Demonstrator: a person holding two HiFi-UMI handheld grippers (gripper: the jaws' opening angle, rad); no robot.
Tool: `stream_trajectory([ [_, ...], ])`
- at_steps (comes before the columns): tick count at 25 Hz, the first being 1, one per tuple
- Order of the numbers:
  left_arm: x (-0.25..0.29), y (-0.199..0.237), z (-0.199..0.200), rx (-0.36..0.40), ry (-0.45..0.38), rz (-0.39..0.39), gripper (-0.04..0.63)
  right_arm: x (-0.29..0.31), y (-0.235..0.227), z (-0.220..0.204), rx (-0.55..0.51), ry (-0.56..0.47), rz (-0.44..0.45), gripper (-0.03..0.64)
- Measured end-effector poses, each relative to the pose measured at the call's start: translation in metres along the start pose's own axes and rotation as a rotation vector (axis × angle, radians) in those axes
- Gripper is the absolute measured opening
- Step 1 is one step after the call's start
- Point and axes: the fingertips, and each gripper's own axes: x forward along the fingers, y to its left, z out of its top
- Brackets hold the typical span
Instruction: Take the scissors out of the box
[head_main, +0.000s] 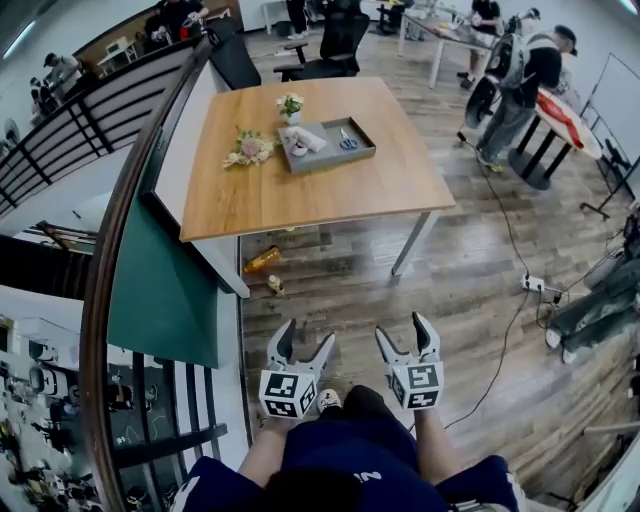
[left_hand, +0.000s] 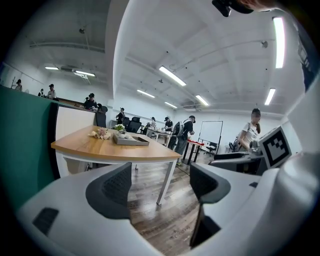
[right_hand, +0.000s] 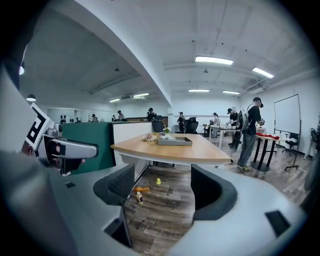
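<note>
A grey box (head_main: 362, 150) lies on the wooden table (head_main: 300, 190) far ahead of me, with blue-handled scissors (head_main: 348, 142) in its right half and a white item (head_main: 302, 140) in its left half. My left gripper (head_main: 300, 352) and right gripper (head_main: 405, 339) are held low over the floor, well short of the table, both open with nothing between the jaws. The box (left_hand: 131, 141) is small and distant in the left gripper view. In the right gripper view the box (right_hand: 174, 141) also sits far off.
A flower posy (head_main: 250, 149) and a small potted plant (head_main: 290, 105) sit beside the box. A bottle (head_main: 262, 261) and small objects lie on the floor under the table's near edge. A green partition (head_main: 165, 280) and railing stand on my left. People stand at desks far right.
</note>
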Motion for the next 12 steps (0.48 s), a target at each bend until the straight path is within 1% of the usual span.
stream_trajectory([
  [4,0.007,0.007,-0.004,0.01,0.005,-0.002,0.353,0.01,0.002,-0.01,0.016,0.014,-0.001,0.344],
  [7,0.017,0.016,-0.003,0.014,0.014,0.002,0.353,0.025,0.002,-0.006,0.015,0.009,0.007,0.342],
  [12,0.04,0.035,0.001,-0.007,0.022,0.039,0.353,0.058,-0.007,0.002,0.005,0.019,0.035,0.339],
])
